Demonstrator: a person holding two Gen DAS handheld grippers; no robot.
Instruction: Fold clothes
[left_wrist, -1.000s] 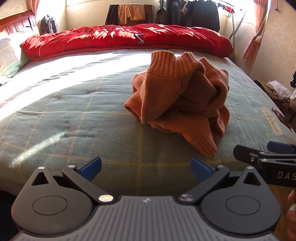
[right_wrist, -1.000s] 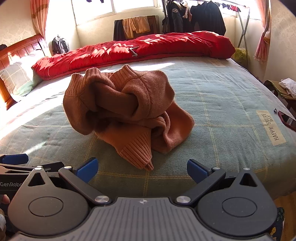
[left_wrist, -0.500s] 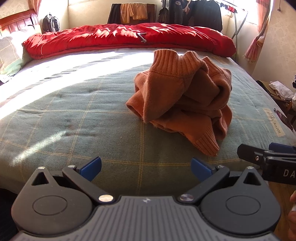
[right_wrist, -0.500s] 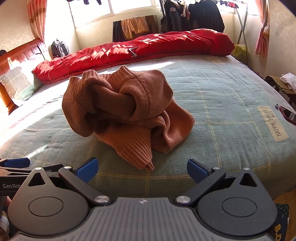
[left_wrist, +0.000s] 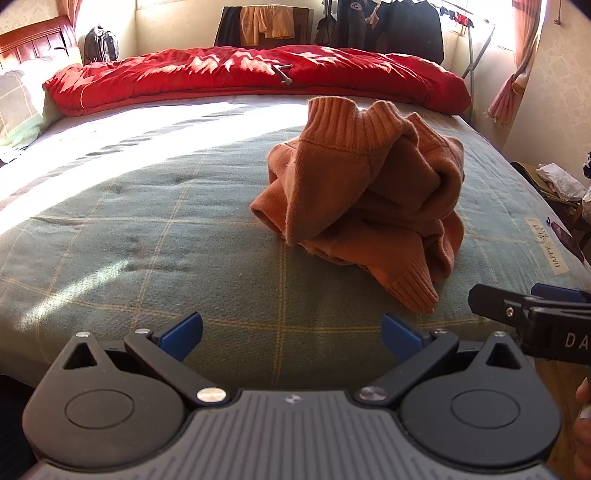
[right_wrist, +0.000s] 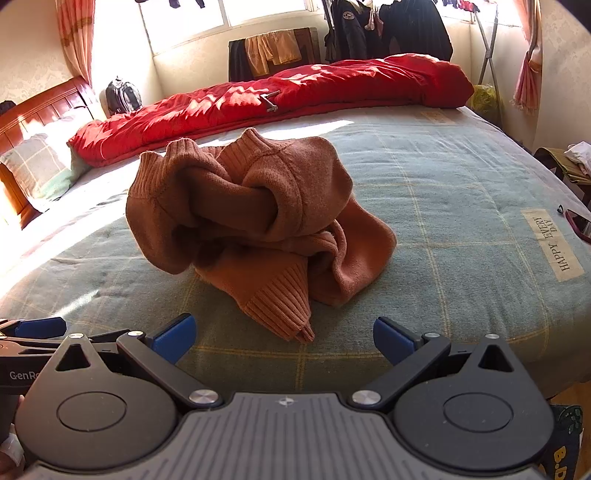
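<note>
While both fingers gape, sweater (right_wrist: 255, 221) lies ahead.

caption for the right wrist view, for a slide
Open right gripper faces a crumpled orange sweater on the green plaid bed, nothing grasped yet.

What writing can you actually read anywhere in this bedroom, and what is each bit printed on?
"HAPPY EVERY DAY": cream label sewn on the green blanket.
"GenR", cut off: side of the left gripper, seen from the right wrist.
"DA", cut off: side of the right gripper, seen from the left wrist.
"B.D", cut off: dark patterned item at the lower right edge.
Round badge on a hanging dark jacket: too small to read.
</note>
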